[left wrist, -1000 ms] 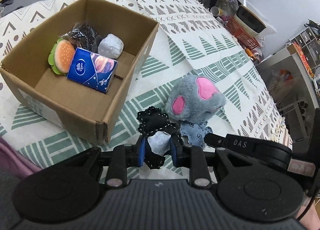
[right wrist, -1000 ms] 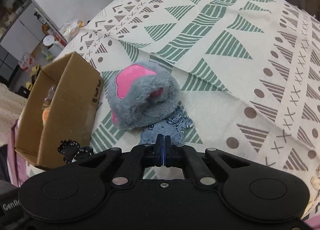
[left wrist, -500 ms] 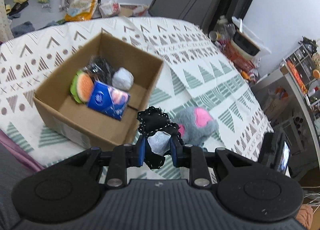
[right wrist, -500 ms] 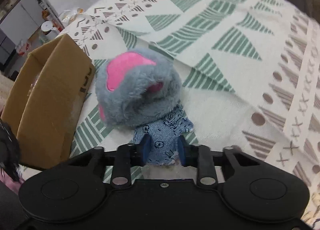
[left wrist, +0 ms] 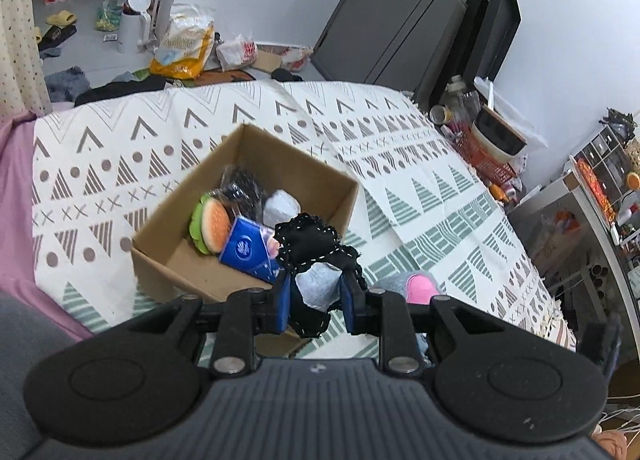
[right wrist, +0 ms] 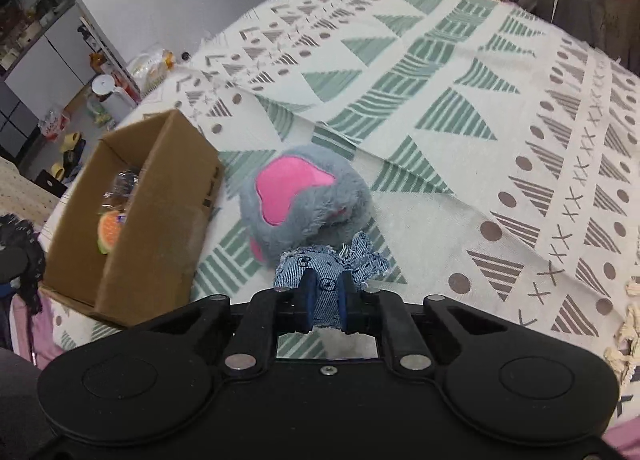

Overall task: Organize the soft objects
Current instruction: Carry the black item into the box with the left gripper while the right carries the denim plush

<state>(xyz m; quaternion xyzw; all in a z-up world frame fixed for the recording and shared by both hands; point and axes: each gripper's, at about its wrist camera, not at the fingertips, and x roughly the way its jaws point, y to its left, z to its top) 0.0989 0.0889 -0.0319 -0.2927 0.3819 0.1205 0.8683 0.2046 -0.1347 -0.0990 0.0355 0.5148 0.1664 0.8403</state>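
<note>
the black lace-edged cloth (left wrist: 310,238), bunched round a pale grey patch, sits at frame centre pinched between the left gripper (left wrist: 316,302) fingers, raised above the near right corner of the cardboard box (left wrist: 168,260); the box holds a burger plush (left wrist: 214,222) and a blue tissue pack (left wrist: 248,252); lower centre of the right view, the right gripper (right wrist: 325,300) clamps the denim body of the grey mouse plush (right wrist: 304,196), lying just beside the box wall; the patterned blanket (right wrist: 500,100) stretches bare to the right.
</note>
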